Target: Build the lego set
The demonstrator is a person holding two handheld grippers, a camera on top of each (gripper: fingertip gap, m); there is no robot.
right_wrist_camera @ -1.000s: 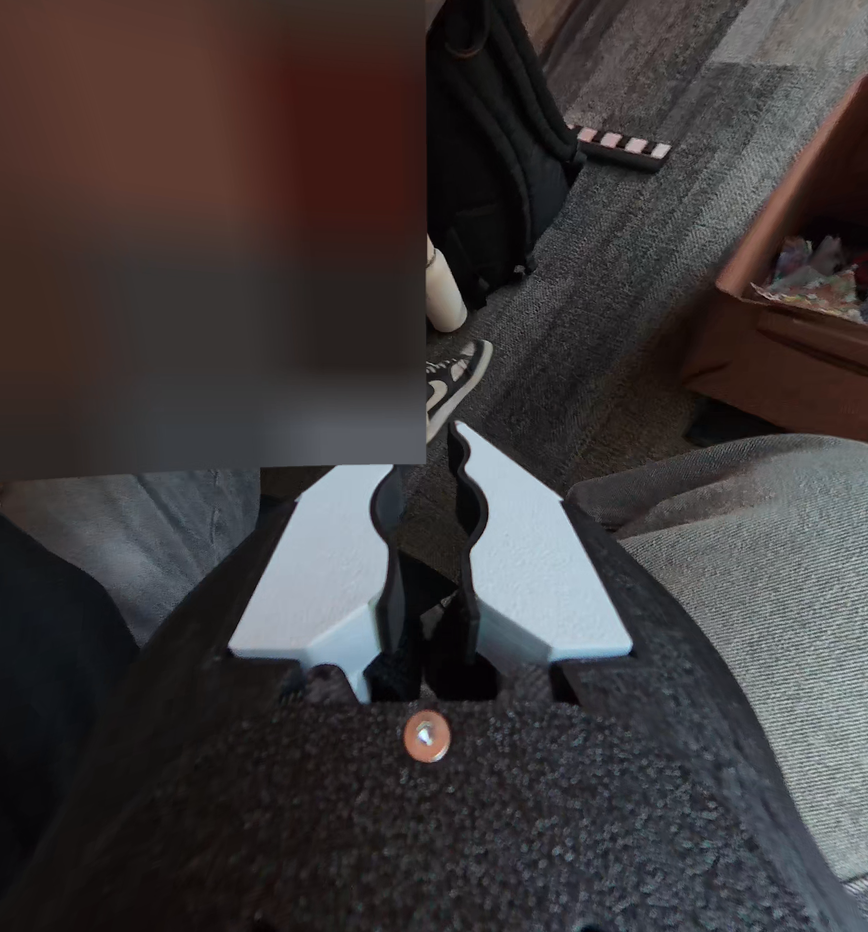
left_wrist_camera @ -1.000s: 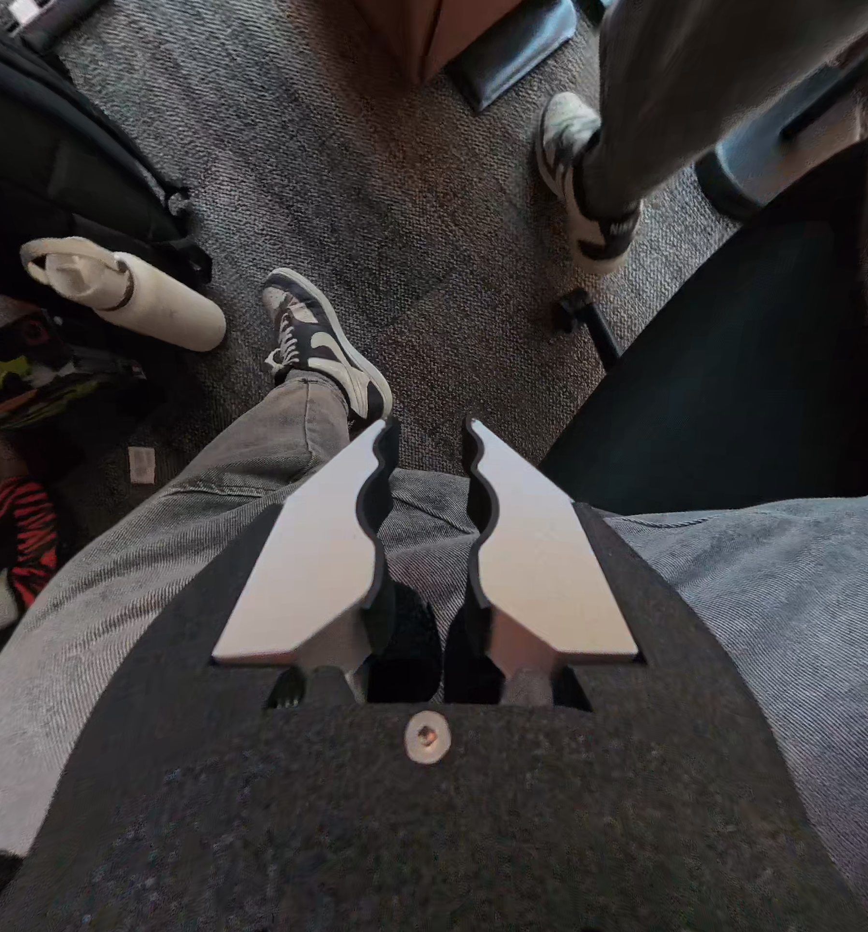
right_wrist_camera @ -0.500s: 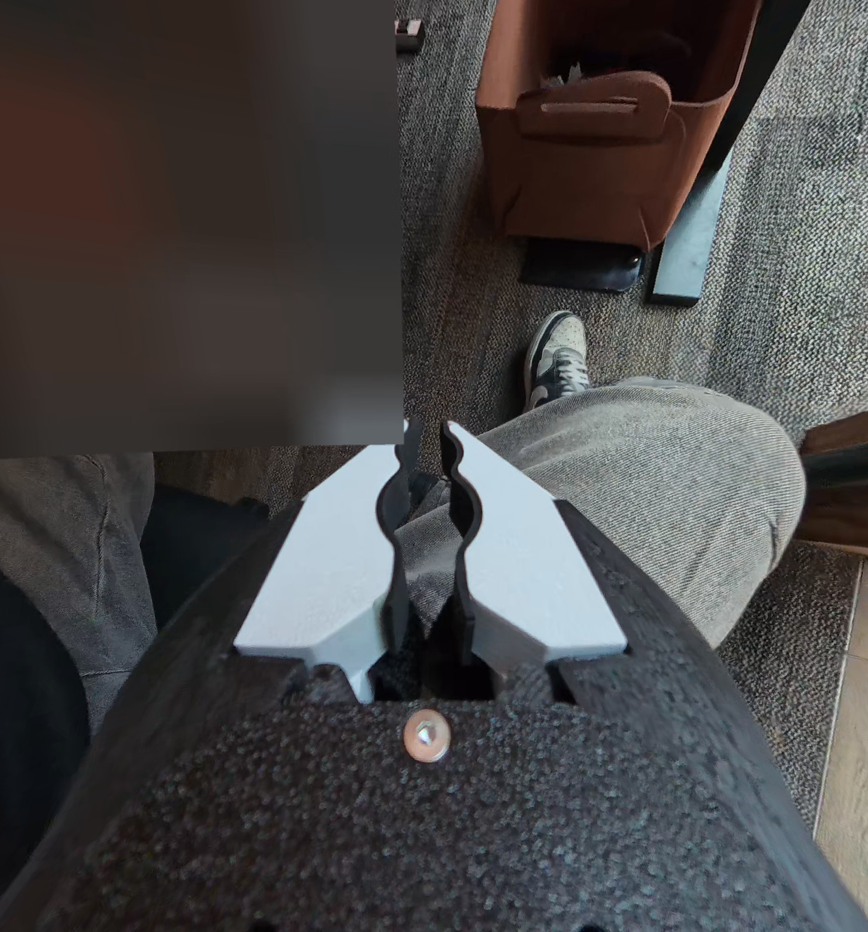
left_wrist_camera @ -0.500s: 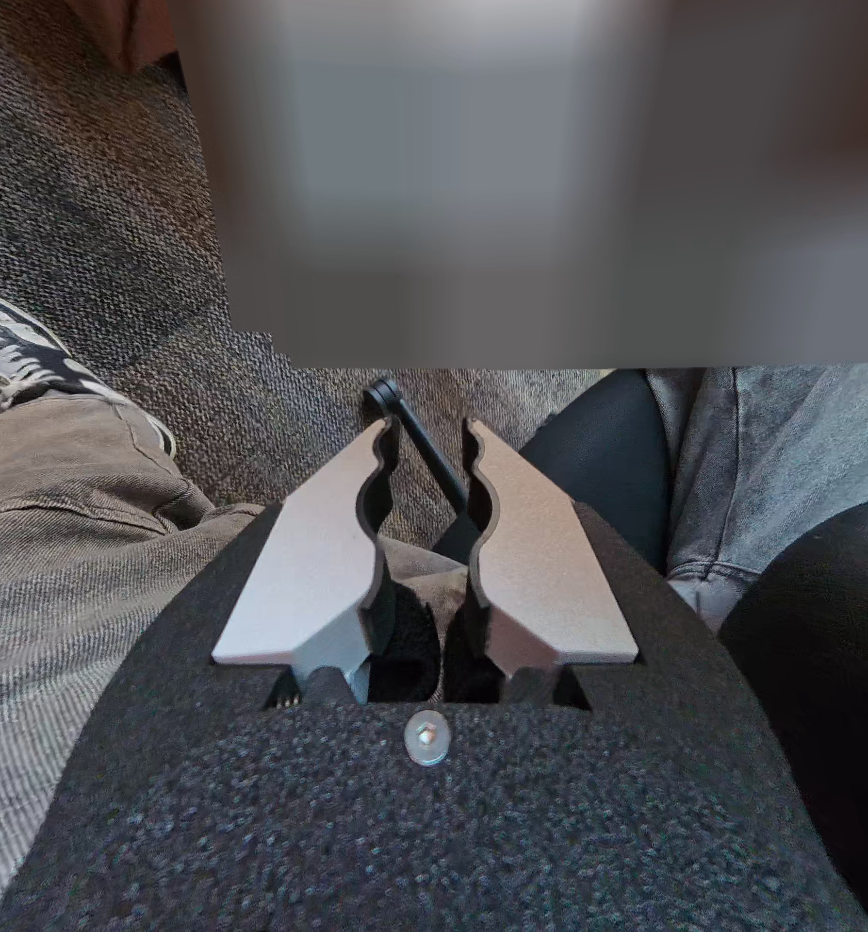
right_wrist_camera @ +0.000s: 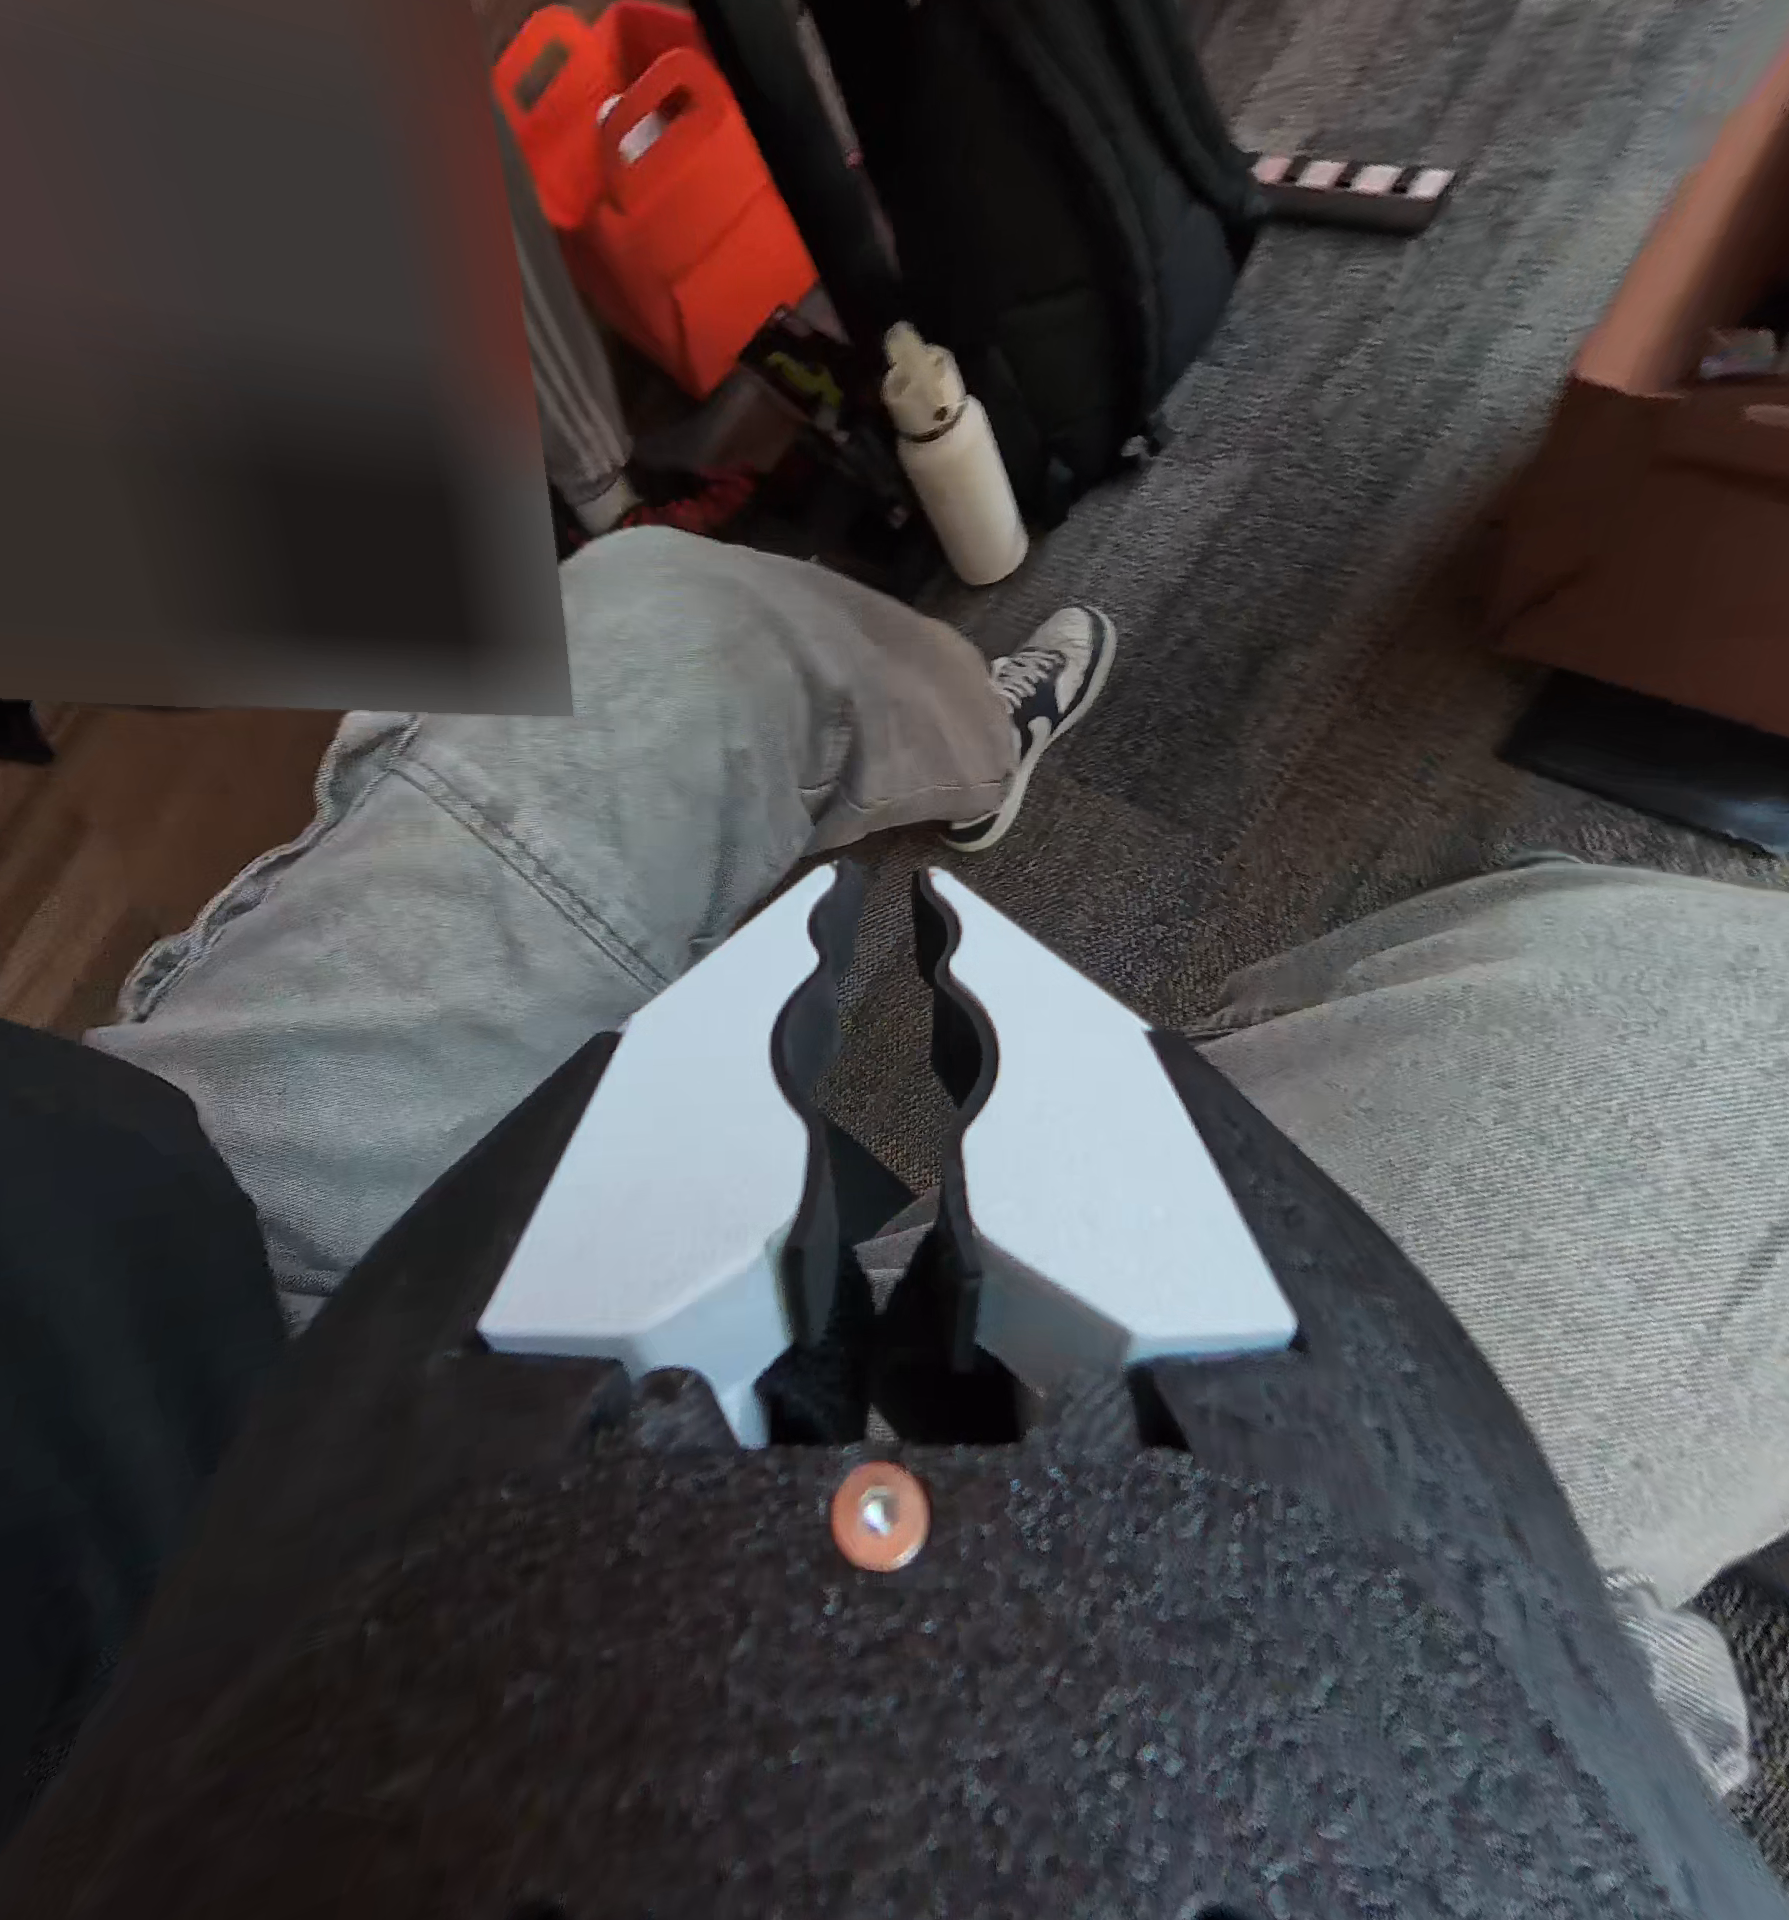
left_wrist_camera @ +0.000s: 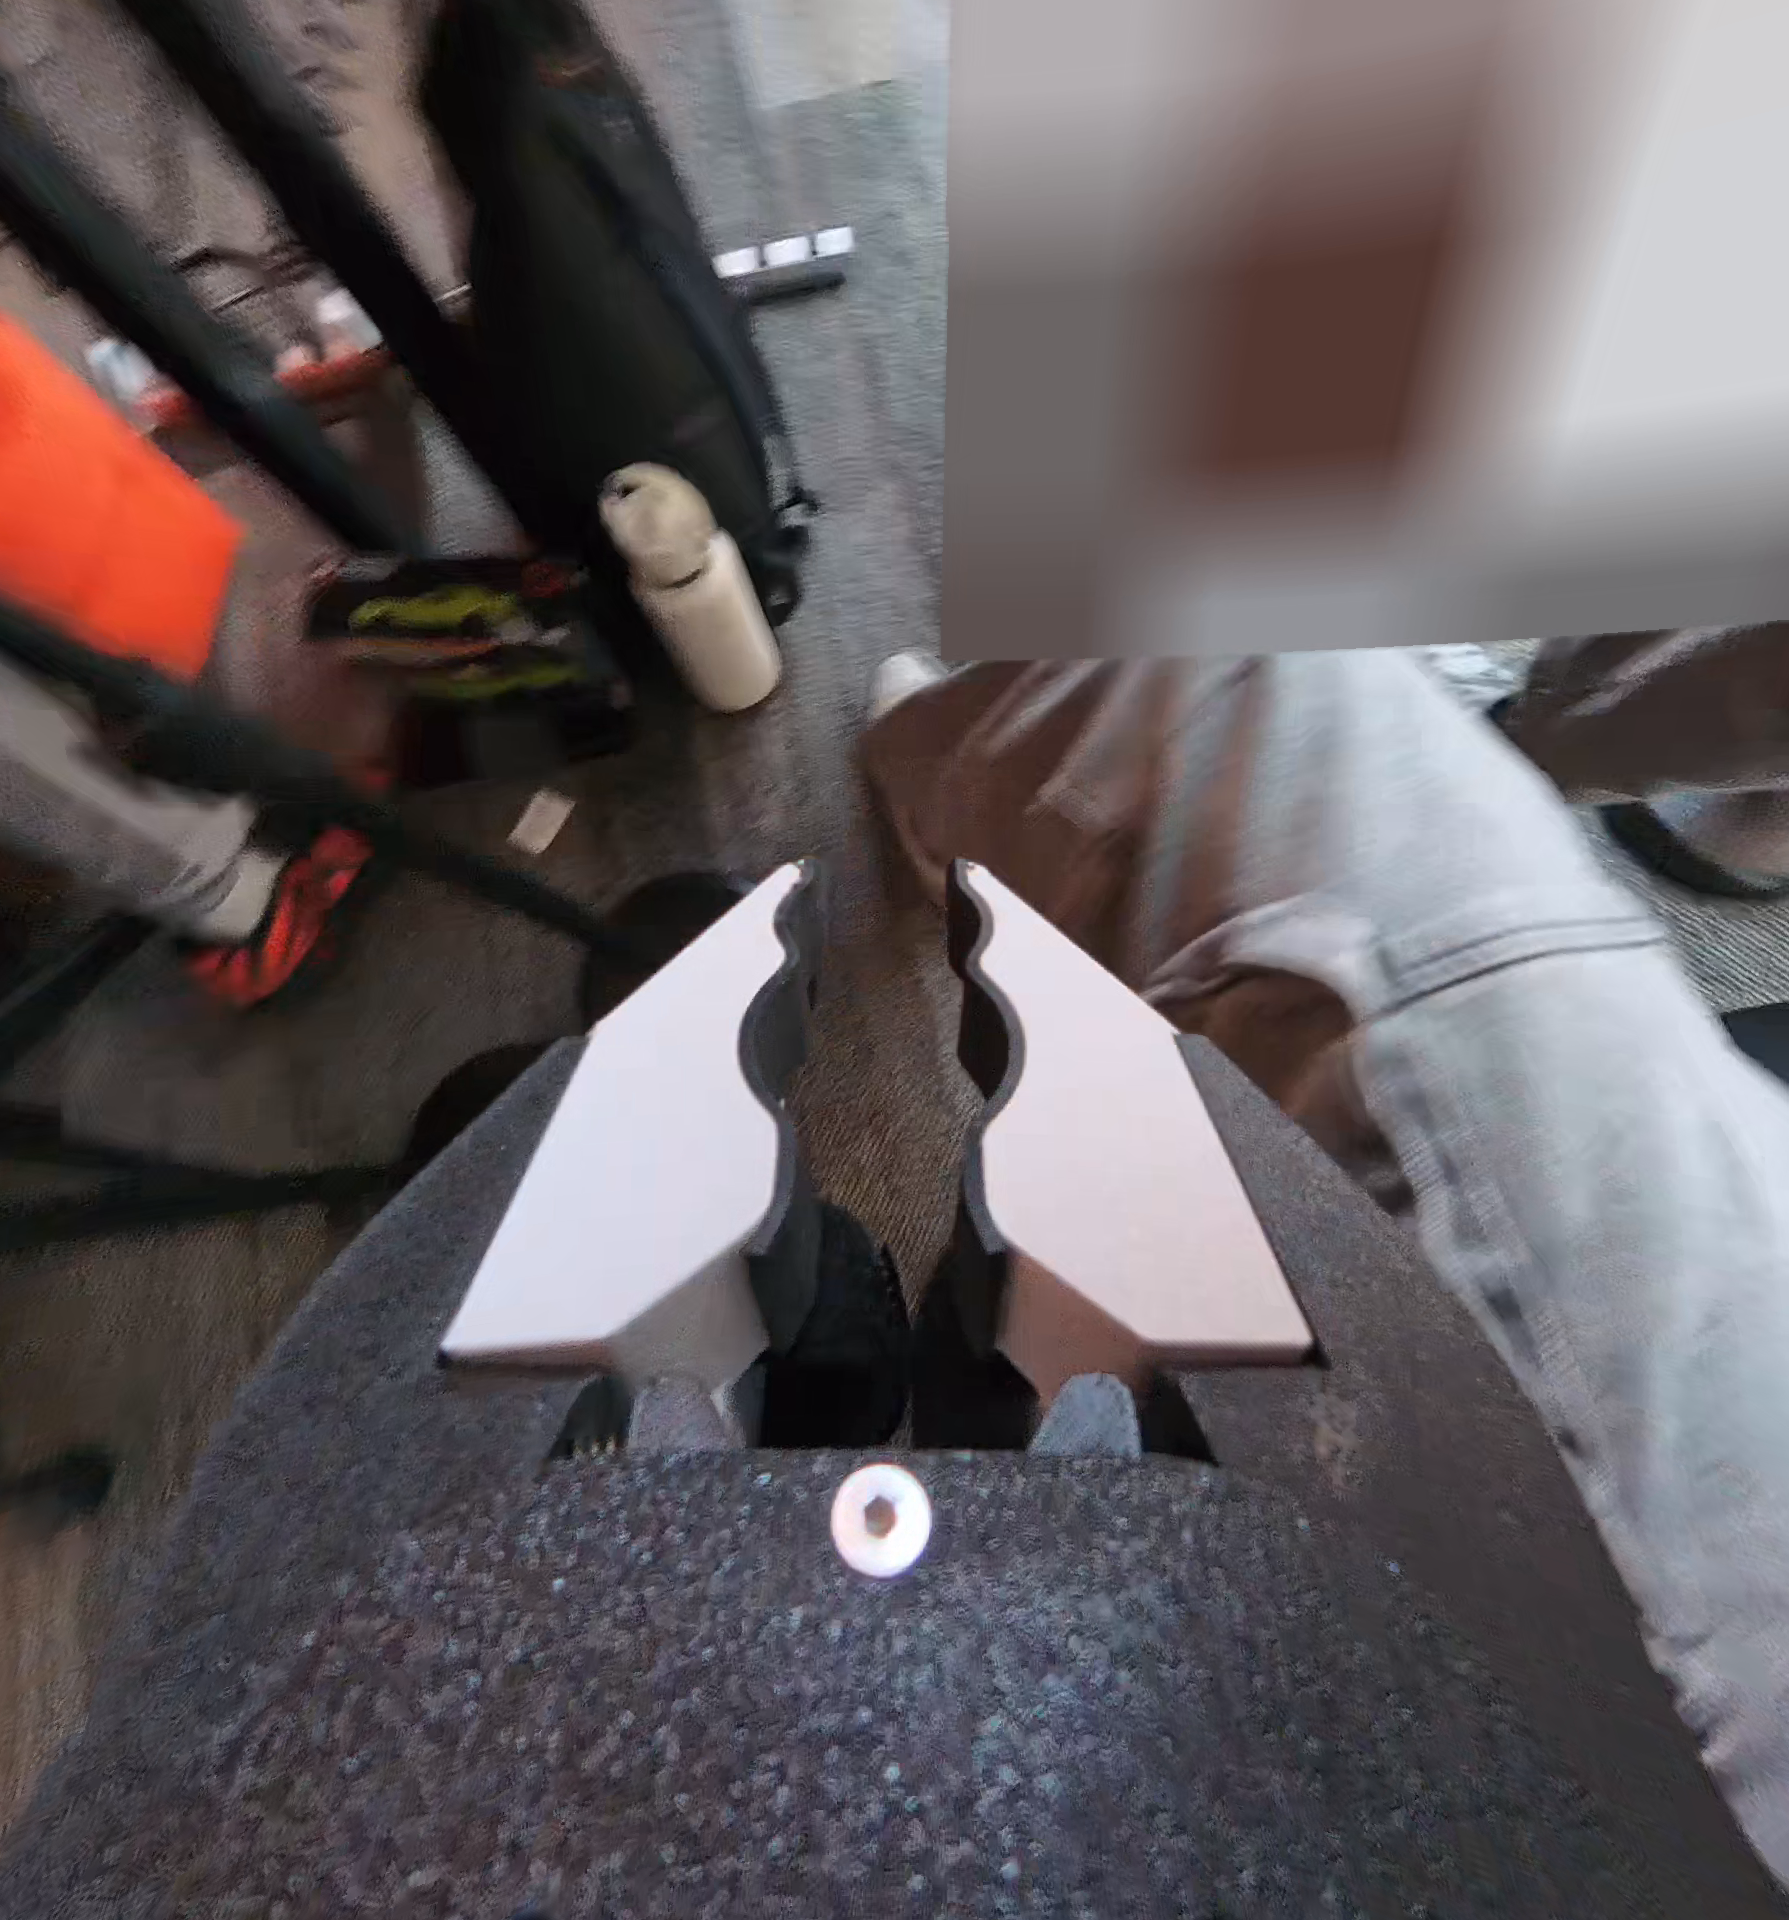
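1. Left gripper point(left_wrist_camera: 879, 883): jaws apart with a clear gap, nothing between them; released. It points down over grey carpet point(left_wrist_camera: 874, 1122) beside a person's leg in grey jeans point(left_wrist_camera: 1389, 935).
2. Right gripper point(right_wrist_camera: 882, 883): jaws slightly apart, a narrow gap at the tips, nothing held. It hangs between two knees in light grey jeans point(right_wrist_camera: 578, 914), over the carpet.
3. Lego set: cannot see it in either view, so cannot tell where it is.
4. White bottle point(right_wrist_camera: 957, 473) stands upright on the carpet, just beside a black backpack point(right_wrist_camera: 1035, 239). The same bottle point(left_wrist_camera: 698, 592) shows in the left wrist view, blurred by motion.
5. Orange bags with cut handles point(right_wrist_camera: 661, 197) sit left of the backpack, behind the bottle. An orange blur point(left_wrist_camera: 59, 488) is at the left edge of the left wrist view.
6. Black-and-white sneaker point(right_wrist_camera: 1046, 696) rests on the carpet past the left knee, near the bottle but apart from it.
7. Brown box point(right_wrist_camera: 1690, 457) sits at the right edge on the floor, with something crumpled inside, too small to tell.
8. Black-and-white striped strip point(right_wrist_camera: 1347, 187) lies on the carpet, right of the backpack.
9. The left wrist view is heavily blurred; small items near the bottle are unreadable.
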